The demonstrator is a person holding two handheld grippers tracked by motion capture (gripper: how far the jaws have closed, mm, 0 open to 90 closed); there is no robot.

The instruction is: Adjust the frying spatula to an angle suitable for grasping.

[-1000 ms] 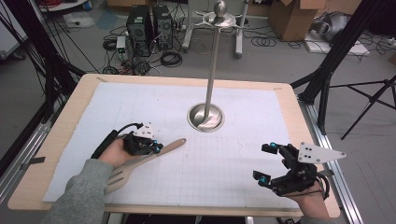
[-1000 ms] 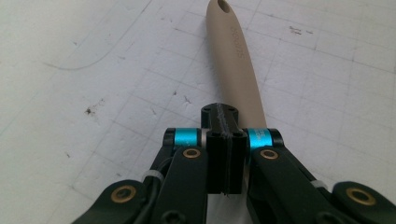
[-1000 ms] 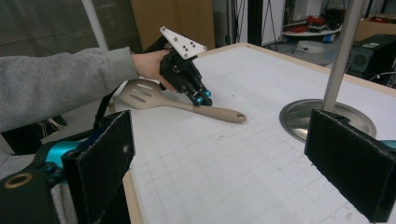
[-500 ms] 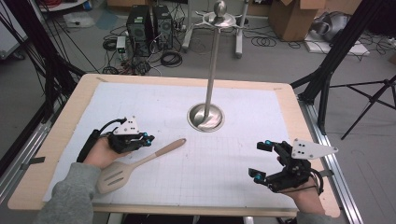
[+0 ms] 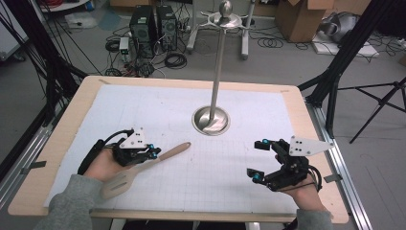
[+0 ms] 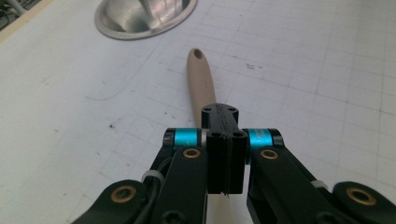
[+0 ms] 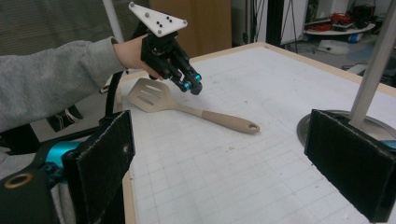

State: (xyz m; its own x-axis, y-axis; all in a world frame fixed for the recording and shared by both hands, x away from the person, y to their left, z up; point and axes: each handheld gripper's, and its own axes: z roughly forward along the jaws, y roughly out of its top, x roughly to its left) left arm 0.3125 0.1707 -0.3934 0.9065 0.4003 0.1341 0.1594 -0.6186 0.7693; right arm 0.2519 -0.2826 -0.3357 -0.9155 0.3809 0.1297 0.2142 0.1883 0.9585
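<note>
right gripper (image 5: 258, 160): held low near the table's near right edge, jaws spread wide, nothing between them | left gripper (image 5: 152, 152): jaws pressed together, poised just above the spatula (image 5: 143, 165) | spatula: laid flat on the white mat (image 5: 249, 124), handle pointed toward the metal stand (image 5: 211, 120)

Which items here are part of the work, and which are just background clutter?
In the job:
- spatula
- left gripper, jaws shut above the spatula
- metal stand

Lying about:
- computer towers
- floor cables
- cardboard box
</note>
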